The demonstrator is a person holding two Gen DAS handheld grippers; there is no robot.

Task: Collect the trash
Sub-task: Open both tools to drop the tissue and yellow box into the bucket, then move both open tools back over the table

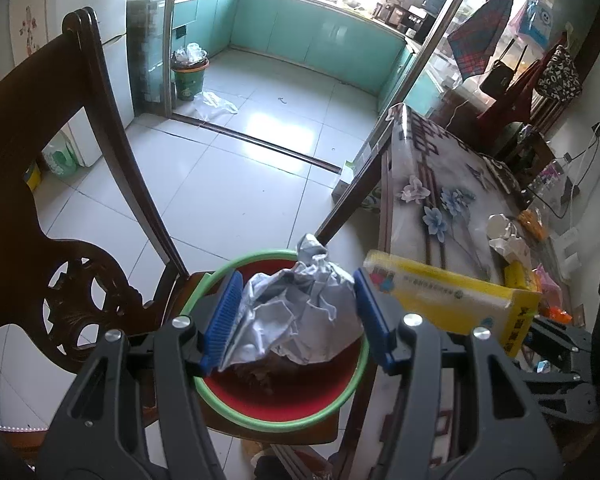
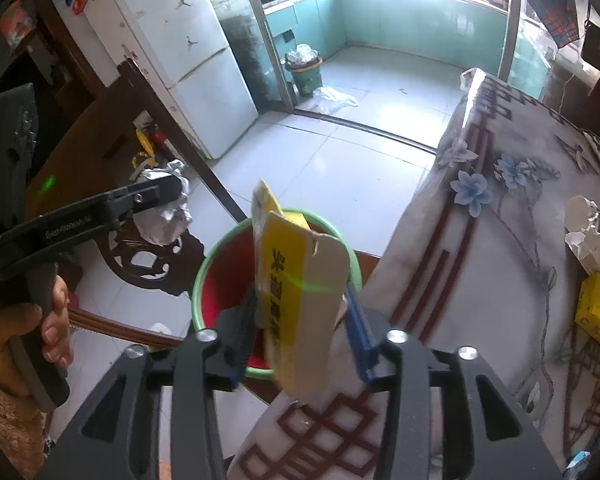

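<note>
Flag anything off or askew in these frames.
A white plastic bag lies loose on the tiled floor beside the already heaped green trash bin in the kitchen doorway, not in it. The yellow box between the right tongs is torn open at its top flap.

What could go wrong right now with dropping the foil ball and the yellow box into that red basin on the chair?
1. The yellow box looks long beside the basin's green rim; it could tip over the edge onto the floor.
2. The crumpled foil sits between the left gripper's open fingers and seems to touch one pad; it might cling or roll off.
3. The basin rests on a chair seat, so a bump could shift it.
</note>
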